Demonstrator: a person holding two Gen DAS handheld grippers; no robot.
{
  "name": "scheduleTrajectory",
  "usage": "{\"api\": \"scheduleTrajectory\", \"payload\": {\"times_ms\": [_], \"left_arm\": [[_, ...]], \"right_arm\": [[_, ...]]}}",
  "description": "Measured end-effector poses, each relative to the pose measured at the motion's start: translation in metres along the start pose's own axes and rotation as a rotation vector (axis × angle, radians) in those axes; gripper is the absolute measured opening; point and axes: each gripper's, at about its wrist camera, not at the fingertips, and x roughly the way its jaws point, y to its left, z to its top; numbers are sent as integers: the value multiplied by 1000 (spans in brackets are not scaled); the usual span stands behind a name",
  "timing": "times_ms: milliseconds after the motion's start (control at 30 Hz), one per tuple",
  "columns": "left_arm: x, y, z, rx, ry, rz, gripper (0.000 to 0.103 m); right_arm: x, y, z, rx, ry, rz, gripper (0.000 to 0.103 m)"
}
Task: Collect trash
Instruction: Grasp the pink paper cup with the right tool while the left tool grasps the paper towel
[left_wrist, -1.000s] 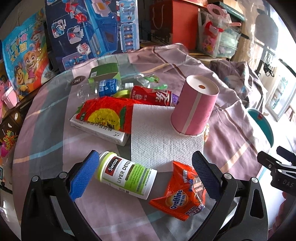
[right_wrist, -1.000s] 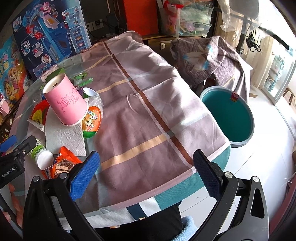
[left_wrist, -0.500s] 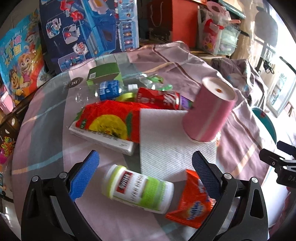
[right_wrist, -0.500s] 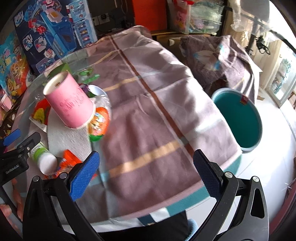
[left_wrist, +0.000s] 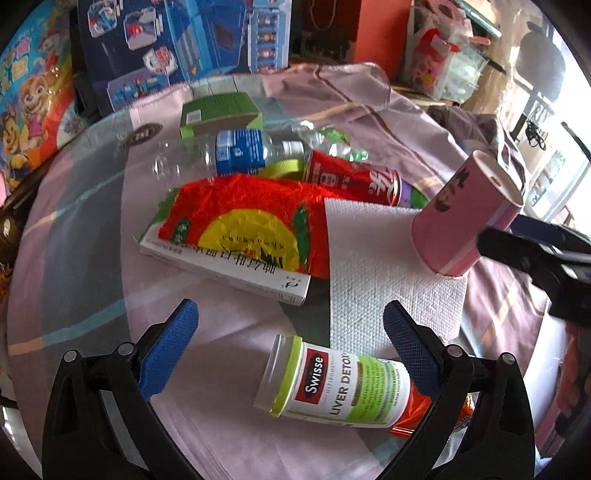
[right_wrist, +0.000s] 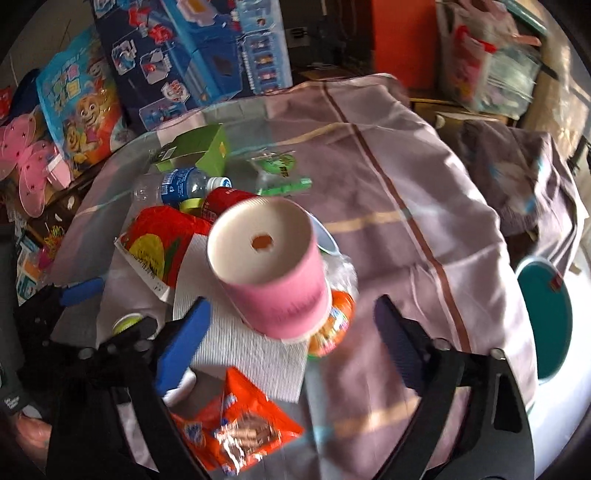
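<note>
hovering over the trash pile on the glass table (left_wrist: 81, 192), the left gripper (left_wrist: 290, 350) is sitting wide open with nothing held; the swisse bottle (left_wrist: 334, 384) is lying on its side between its fingers, untouched, partly on an orange packet (right_wrist: 236, 424). moving right, the right gripper (right_wrist: 291, 321) is closing around the upturned pink paper cup (right_wrist: 273, 266), pads not yet pressing as far as i can tell. the cup is standing on a paper towel (left_wrist: 384, 273), beside a red can (left_wrist: 354, 181) and a red-yellow wrapper (left_wrist: 243, 225). the teal bin (right_wrist: 546, 317) is sitting on the floor at far right, past the table edge. risks: thin cup crushing if squeezed hard, towel dragging along with it, round bottle rolling off if nudged by one finger. readable text: "swisse", "liver detox"; packet lettering is too blurred to read.
</note>
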Motion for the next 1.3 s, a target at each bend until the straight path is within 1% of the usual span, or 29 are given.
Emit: {"api": "scheduleTrajectory", "payload": {"times_ms": [33, 67, 100, 133, 200, 300, 333, 400, 467, 567, 600, 700, 833, 933, 967, 1000, 1033, 1100, 1133, 1200, 1233, 1267, 1300], "left_arm": [[1, 0, 0, 0, 4, -8, 100], [2, 1, 1, -2, 9, -19, 100], [2, 1, 3, -6, 13, -34, 100], [3, -1, 4, -5, 13, -43, 100], [2, -6, 7, 4, 17, -68, 100], [4, -19, 10, 32, 28, -97, 100], [7, -28, 11, 58, 43, -118, 100], [12, -45, 11, 101, 71, -151, 100], [19, -59, 11, 134, 97, -169, 100], [37, -77, 8, 172, 143, -146, 100], [46, -82, 7, 178, 169, -145, 100], [60, -92, 6, 191, 211, -134, 100], [71, -105, 4, 213, 226, -96, 100], [74, -105, 6, 190, 212, -72, 100], [74, -104, 5, 175, 207, -68, 98], [74, -104, 4, 167, 204, -61, 90], [75, -104, 3, 165, 197, -34, 87], [73, -103, 4, 153, 182, -1, 72], [71, -101, 4, 142, 178, 1, 67], [66, -97, 6, 115, 172, 1, 39], [65, -95, 7, 98, 173, -6, 34], [64, -93, 9, 89, 174, -5, 24], [63, -93, 10, 79, 172, 0, 21]], "right_arm": [[5, 0, 3, 0, 8, 8, 77], [8, 0, 4, -2, 12, 16, 73], [12, -1, 5, -6, 20, 34, 68], [13, -1, 4, 1, 28, 48, 58], [6, -5, 5, 16, 0, 78, 56], [-8, -14, 7, 26, -35, 89, 56], [-14, -20, 9, 43, -48, 95, 56], [-25, -32, 11, 70, -73, 86, 56], [-28, -44, 11, 96, -80, 77, 57], [-28, -63, 6, 135, -74, 56, 57], [-27, -70, 2, 150, -69, 53, 57], [-24, -84, -4, 182, -50, 54, 57], [-20, -98, -16, 217, -37, 56, 58], [-17, -106, -25, 243, -23, 59, 58], [-16, -108, -27, 247, -19, 60, 58], [-15, -109, -29, 252, -15, 61, 58], [-14, -111, -32, 259, -9, 63, 58], [-12, -114, -36, 269, -2, 64, 58], [-11, -115, -36, 272, 1, 66, 58], [-11, -116, -39, 276, 1, 70, 58], [-11, -116, -39, 276, 0, 72, 58], [-11, -116, -40, 277, 1, 74, 58], [-12, -117, -41, 278, 0, 74, 58]]}}
